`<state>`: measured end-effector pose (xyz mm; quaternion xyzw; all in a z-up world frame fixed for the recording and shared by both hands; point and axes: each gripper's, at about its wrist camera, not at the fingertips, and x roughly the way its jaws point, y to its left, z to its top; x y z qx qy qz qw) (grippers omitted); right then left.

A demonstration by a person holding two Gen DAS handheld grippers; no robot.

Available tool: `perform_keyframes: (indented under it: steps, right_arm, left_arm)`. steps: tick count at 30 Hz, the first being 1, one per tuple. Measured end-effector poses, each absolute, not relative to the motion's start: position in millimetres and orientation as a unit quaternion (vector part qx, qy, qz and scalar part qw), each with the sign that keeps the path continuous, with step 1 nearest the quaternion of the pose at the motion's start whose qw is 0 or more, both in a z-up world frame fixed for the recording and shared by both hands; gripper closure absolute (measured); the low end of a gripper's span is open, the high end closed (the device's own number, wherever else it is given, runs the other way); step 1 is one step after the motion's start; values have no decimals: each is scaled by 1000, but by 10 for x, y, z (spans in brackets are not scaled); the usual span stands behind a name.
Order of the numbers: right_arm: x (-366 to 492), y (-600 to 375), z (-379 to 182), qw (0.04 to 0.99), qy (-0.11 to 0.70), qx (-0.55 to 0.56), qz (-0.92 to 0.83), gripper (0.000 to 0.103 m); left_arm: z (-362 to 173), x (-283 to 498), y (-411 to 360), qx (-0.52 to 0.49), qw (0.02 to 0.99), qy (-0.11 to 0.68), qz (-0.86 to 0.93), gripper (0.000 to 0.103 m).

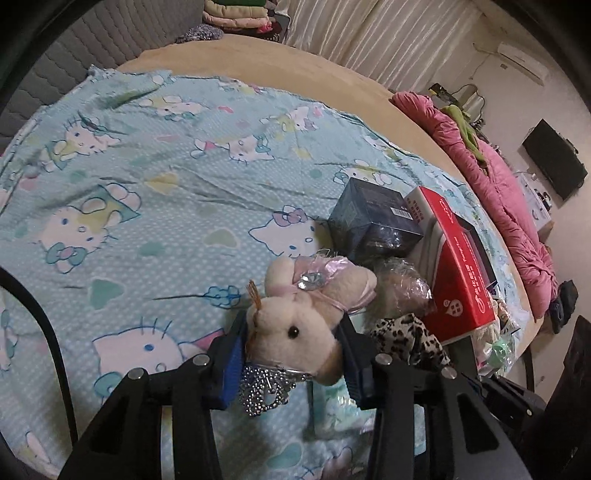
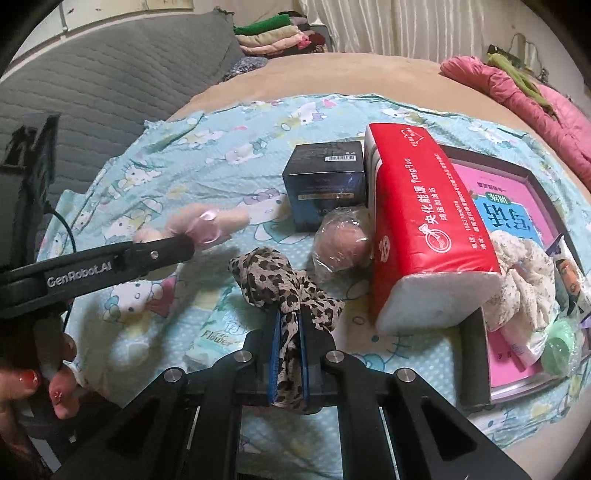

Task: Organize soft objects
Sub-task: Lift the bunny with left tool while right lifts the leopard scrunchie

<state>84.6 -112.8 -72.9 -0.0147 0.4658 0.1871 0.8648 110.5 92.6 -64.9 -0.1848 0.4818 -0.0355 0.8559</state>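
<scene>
Both tongs are busy. The left gripper (image 1: 293,334) squeezes the plush bunny (image 1: 299,317), and the right gripper (image 2: 288,343) pinches the leopard cloth (image 2: 280,288). Neither is put away yet; the wrapped ball (image 2: 341,242) waits mid-blanket (image 2: 147,177).

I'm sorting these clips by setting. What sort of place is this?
Most likely a bedroom at home: work happens on a bed under a cartoon-cat sheet, with a pink quilt bunched at its edge, folded clothes stacked beyond, and curtains behind.
</scene>
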Motion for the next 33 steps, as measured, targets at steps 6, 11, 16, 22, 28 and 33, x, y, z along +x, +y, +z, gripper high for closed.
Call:
perform_keyframes:
  steps: [6, 11, 16, 22, 28, 33]
  right_arm:
    - [785, -1145, -590, 871, 450, -10, 195, 94]
    - [730, -1170, -499, 875, 442, -10, 197, 94]
    - [681, -1228, -402, 879, 434, -4, 196, 94]
    - [613, -1296, -252, 886, 419, 3, 199, 94]
    - [558, -1376, -98, 893, 403, 12, 197, 94]
    - [507, -1474, 42, 900, 390, 23, 194, 94]
  left_arm:
    - [-495, 980, 874, -175, 863, 473, -34, 58]
    - [-347, 899, 808, -160, 871, 464, -30, 58]
    - [-238, 825, 786, -155, 874, 460, -27, 58]
    - [-86, 727, 710, -141, 880, 453, -26, 58]
    - [54, 663, 589, -124, 883, 452, -24, 58]
    - [171, 603, 477, -113, 888, 444, -29, 58]
